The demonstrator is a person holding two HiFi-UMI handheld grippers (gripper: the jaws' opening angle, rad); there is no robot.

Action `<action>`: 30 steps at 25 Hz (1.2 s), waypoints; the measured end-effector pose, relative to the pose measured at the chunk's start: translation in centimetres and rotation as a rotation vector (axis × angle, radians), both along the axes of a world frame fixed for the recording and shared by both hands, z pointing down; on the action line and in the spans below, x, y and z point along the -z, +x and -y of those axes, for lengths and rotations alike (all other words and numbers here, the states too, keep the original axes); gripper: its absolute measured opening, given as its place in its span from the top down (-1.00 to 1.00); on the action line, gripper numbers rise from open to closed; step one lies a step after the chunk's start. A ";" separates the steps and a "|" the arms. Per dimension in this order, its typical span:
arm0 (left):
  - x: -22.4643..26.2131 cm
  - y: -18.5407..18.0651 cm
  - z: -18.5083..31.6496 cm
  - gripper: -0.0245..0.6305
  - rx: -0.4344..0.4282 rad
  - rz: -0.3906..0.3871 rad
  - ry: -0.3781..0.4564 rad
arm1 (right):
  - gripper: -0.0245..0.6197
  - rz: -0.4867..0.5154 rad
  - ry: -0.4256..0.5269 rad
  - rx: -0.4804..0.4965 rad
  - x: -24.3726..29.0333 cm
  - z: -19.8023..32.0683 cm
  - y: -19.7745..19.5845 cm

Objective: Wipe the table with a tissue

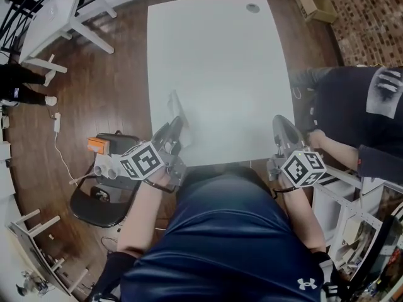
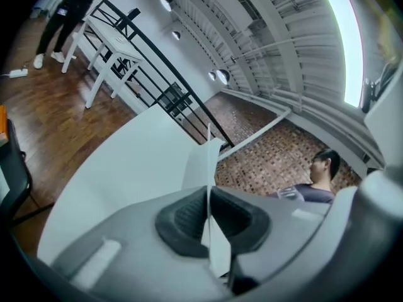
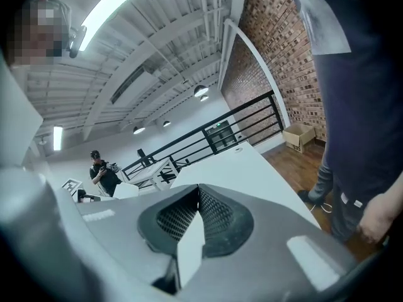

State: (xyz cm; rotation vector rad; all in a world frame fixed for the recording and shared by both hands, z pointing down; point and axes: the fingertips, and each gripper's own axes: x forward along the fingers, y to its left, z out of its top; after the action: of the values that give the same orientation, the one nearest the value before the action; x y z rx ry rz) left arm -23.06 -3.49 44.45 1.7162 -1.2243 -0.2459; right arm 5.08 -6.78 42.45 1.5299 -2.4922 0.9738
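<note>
At the table's [image 1: 214, 61] near left edge I have the left gripper [image 1: 178, 123], its jaws pressed together on a tissue [image 1: 174, 106]. In the left gripper view the thin white sheet runs as a line between the two dark pads [image 2: 182, 219] and rises past the tips as a loose flap [image 2: 203, 162], with the white tabletop [image 2: 126, 175] behind it. From the head view the tissue stands up over the tabletop just inside the edge, and I cannot tell whether any part of it touches the surface. The right gripper [image 1: 281, 121] hangs at the near right corner, well apart from the left one. In its own view the jaws [image 3: 198, 190] meet at the tips with nothing held between them, and the tabletop [image 3: 252, 165] stretches away ahead. A bystander [image 1: 352, 106] in a dark shirt stands just beside the table's right edge, close to my right gripper. On the wooden floor to the left sits a black chair [image 1: 94, 203]. A smaller white table [image 1: 60, 11] stands at the far left and a cardboard box [image 1: 315, 2] at the far right.
</note>
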 end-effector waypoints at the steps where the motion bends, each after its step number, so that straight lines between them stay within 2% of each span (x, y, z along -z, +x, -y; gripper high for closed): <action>1: 0.1 -0.1 -0.1 0.91 -0.001 0.005 0.004 | 0.89 0.001 0.000 0.006 0.0 0.1 -0.2; 6: 2.1 1.6 -0.4 0.91 -0.086 0.047 0.076 | 0.89 0.015 0.002 0.061 -0.2 0.2 -1.7; 9: 2.4 2.2 -0.5 0.91 -0.143 0.107 0.105 | 0.89 0.021 0.009 0.086 0.1 0.4 -2.7; 11: 1.0 2.1 -0.3 0.91 -0.175 0.189 0.084 | 0.89 0.026 0.010 0.088 0.1 0.4 -2.9; 14: -3.6 1.2 0.8 0.91 -0.211 0.361 -0.008 | 0.89 0.035 -0.004 0.073 -0.4 0.0 -2.4; 16: -6.6 0.5 2.0 0.91 -0.204 0.421 -0.065 | 0.89 0.038 -0.022 0.060 -1.0 -0.7 -1.9; 19: -9.5 0.0 4.6 0.91 -0.159 0.425 -0.088 | 0.89 0.036 -0.059 0.037 -2.0 -1.8 -0.8; 23: -12.9 0.8 7.8 0.91 -0.141 0.472 -0.087 | 0.89 0.042 -0.095 0.012 -3.7 -2.7 1.1; 27: -15.1 2.5 10.0 0.91 -0.067 0.418 -0.063 | 0.89 0.050 -0.113 -0.006 -4.8 -2.9 3.2; 30: -16.6 3.8 10.4 0.91 -0.078 0.455 -0.112 | 0.89 0.066 -0.123 -0.024 -4.9 -2.6 4.4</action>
State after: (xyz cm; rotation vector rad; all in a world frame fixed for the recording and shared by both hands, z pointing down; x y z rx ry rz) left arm -19.26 -13.87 61.03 1.7713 -1.4587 0.2721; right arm 9.49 -4.19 47.40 1.5185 -2.4110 1.1751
